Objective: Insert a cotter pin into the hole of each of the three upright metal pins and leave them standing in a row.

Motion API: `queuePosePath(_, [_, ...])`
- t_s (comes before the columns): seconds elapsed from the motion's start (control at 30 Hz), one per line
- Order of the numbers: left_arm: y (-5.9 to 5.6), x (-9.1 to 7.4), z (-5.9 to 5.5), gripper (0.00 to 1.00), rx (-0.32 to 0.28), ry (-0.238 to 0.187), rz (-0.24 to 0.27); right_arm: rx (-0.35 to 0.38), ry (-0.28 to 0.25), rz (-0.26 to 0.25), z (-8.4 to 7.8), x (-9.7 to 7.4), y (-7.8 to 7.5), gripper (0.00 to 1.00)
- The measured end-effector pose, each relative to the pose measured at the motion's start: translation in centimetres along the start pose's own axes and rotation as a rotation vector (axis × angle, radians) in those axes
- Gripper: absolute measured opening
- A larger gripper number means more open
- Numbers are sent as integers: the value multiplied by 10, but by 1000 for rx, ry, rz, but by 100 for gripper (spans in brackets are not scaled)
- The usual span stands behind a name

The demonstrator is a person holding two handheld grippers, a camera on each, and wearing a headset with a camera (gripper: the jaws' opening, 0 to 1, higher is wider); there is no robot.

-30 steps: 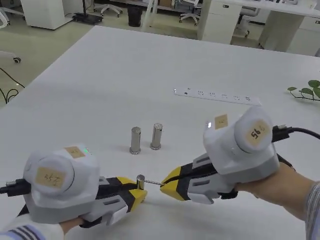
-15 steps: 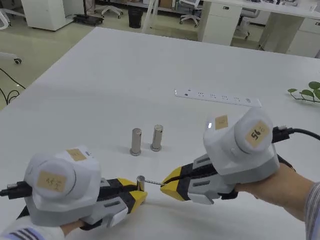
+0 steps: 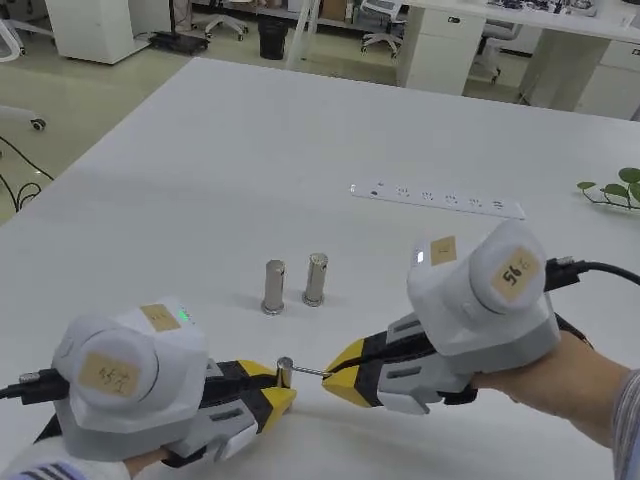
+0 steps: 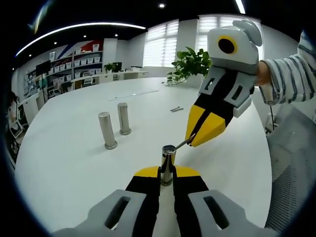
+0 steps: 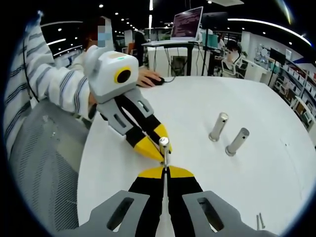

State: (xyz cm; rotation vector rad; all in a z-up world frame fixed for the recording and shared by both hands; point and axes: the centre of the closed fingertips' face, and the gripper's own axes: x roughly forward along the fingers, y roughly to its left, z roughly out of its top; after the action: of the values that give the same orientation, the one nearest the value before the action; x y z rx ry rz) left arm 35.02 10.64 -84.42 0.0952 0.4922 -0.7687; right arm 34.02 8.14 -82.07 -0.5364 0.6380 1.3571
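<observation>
Close to the near edge of the white table [image 3: 250, 150], two grippers meet tip to tip. The left gripper [image 3: 278, 393] has its jaws squeezed on a metal pin [image 3: 283, 368], which stands up straight between the yellow tips. The right gripper [image 3: 335, 378] has its jaws pressed together on a thin cotter pin [image 3: 310, 371]. The cotter pin lies flat and its far end touches the metal pin near the top. I cannot tell if it has gone into the hole.

Two more metal pins [image 3: 273, 287] [image 3: 316, 278] stand side by side a little further back, apart from both grippers. Bare table lies all around them, so there is lots of room to move. A power strip [image 3: 437, 198] lies well behind the pins, and a plant [image 3: 612, 190] pokes in at the right edge. A couple of thin metal bits [image 5: 259, 220] lie on the table off to one side.

Compared with a second ago, almost nothing has changed. Both grippers have stayed in the same hold, and the two pins at the back have not moved.
</observation>
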Motion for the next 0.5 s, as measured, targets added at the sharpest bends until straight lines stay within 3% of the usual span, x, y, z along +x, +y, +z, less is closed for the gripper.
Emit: queuePosePath(0.5, [0, 0, 0, 7, 4, -2, -4, -33, 4, 9, 6, 11, -1, 2])
